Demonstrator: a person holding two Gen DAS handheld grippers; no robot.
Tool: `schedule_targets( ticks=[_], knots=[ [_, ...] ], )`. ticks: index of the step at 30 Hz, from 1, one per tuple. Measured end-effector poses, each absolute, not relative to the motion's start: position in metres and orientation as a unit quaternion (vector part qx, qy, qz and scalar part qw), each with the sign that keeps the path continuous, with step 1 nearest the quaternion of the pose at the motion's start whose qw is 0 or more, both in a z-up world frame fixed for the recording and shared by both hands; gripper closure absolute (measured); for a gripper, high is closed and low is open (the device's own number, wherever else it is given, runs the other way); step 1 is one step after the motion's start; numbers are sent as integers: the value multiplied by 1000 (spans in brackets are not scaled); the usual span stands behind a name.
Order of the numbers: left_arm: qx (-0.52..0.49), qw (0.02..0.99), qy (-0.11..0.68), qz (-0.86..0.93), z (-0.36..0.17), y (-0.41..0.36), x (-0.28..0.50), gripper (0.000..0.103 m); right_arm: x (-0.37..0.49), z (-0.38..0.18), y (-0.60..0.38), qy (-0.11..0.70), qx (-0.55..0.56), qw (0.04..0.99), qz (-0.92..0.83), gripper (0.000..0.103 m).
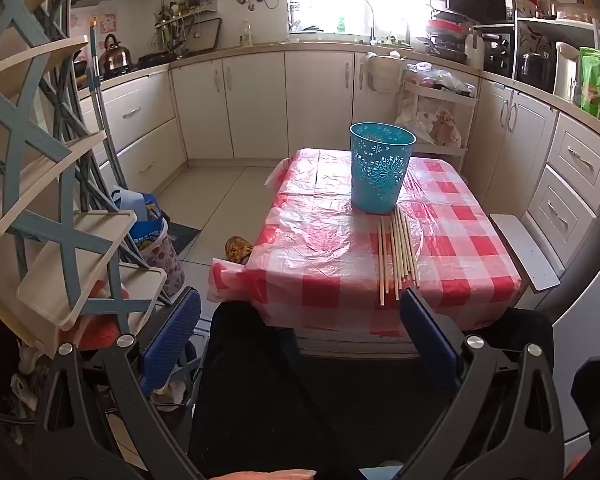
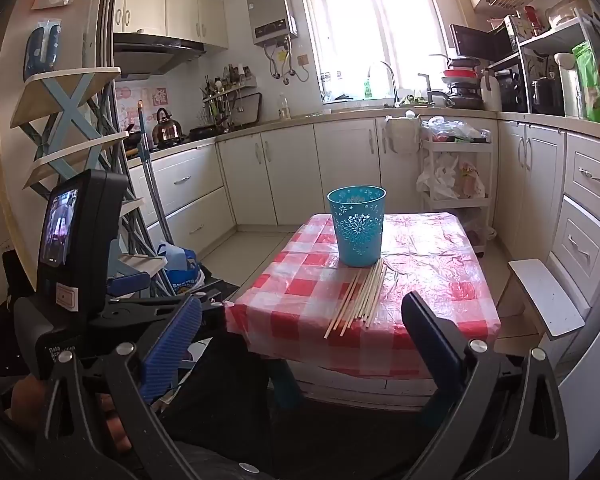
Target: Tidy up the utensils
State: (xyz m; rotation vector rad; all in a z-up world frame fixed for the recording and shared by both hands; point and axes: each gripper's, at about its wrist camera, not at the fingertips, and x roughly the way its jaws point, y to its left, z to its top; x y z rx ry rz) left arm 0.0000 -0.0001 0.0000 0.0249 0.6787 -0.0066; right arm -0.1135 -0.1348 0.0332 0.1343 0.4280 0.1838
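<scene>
A turquoise perforated bucket (image 1: 381,166) (image 2: 357,226) stands upright on a small table covered with a red-and-white checked cloth (image 1: 472,248) (image 2: 440,280). Several long wooden sticks (image 1: 398,254) (image 2: 360,298) lie side by side on the cloth just in front of the bucket. My left gripper (image 1: 300,328) hangs open short of the table's near edge, nothing between its blue pads (image 1: 172,344). My right gripper (image 2: 302,334) is likewise open and empty, held back from the table. The left gripper's body with its small screen (image 2: 60,232) shows at the left of the right wrist view.
A folding rack with cream shelves (image 1: 52,200) (image 2: 72,120) stands at the left, with bags (image 1: 156,240) on the floor beside it. A white stool (image 1: 524,252) (image 2: 548,300) sits right of the table. Kitchen cabinets (image 1: 260,104) and a white trolley (image 2: 456,172) line the back. A person's dark-clothed lap (image 1: 260,380) is below the grippers.
</scene>
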Motion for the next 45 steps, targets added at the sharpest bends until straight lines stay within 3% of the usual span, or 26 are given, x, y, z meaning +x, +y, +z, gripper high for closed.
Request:
schedule_targets(
  ticks=[45],
  knots=[
    [-15,948,317,-10,6,9,-6,8,-112,32,-135,214,64,971,90,7]
  ],
)
